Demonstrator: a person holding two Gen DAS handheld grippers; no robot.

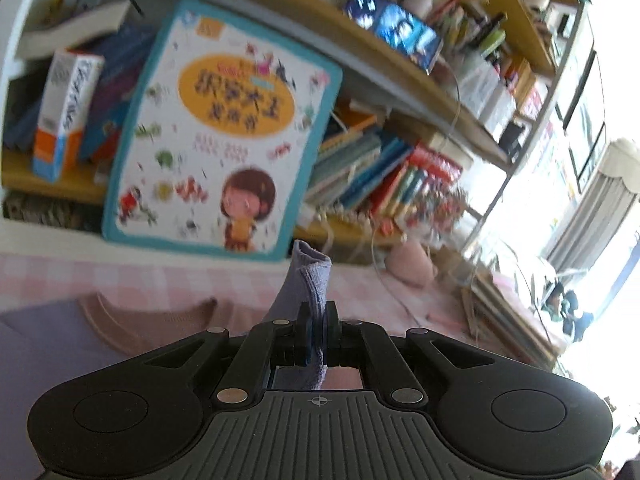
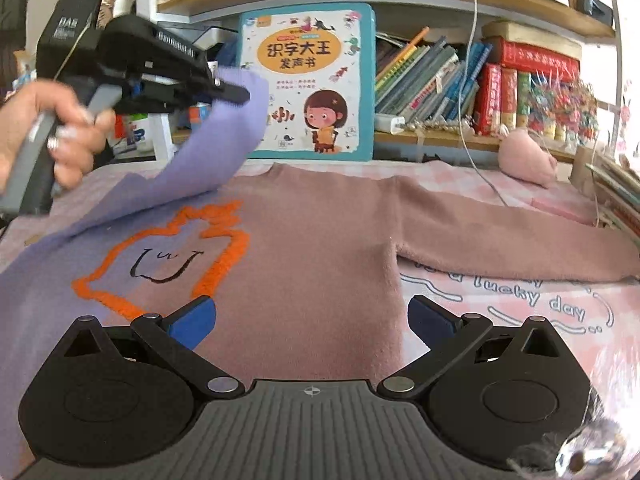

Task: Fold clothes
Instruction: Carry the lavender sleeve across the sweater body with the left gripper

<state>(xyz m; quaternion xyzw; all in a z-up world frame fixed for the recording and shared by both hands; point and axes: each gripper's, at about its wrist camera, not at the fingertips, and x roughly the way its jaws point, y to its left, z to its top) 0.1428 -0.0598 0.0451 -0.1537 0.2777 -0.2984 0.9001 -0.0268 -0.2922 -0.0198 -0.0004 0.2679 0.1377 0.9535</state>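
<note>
A pink and purple sweater (image 2: 320, 248) with an orange outline figure (image 2: 176, 248) lies flat on the table, its pink right sleeve (image 2: 500, 240) stretched out to the right. My left gripper (image 1: 316, 320) is shut on the purple sleeve (image 1: 308, 280), whose cuff sticks up between the fingers. In the right wrist view the left gripper (image 2: 236, 94) holds that purple sleeve (image 2: 224, 140) lifted above the sweater's left side. My right gripper (image 2: 312, 320) is open and empty, low over the sweater's lower hem.
A pink checked cloth (image 2: 520, 304) with lettering covers the table. A large children's book (image 2: 308, 80) leans on shelves full of books (image 2: 460, 80) at the back. A pink plush toy (image 2: 528, 156) and a white cable (image 2: 476, 152) lie at back right.
</note>
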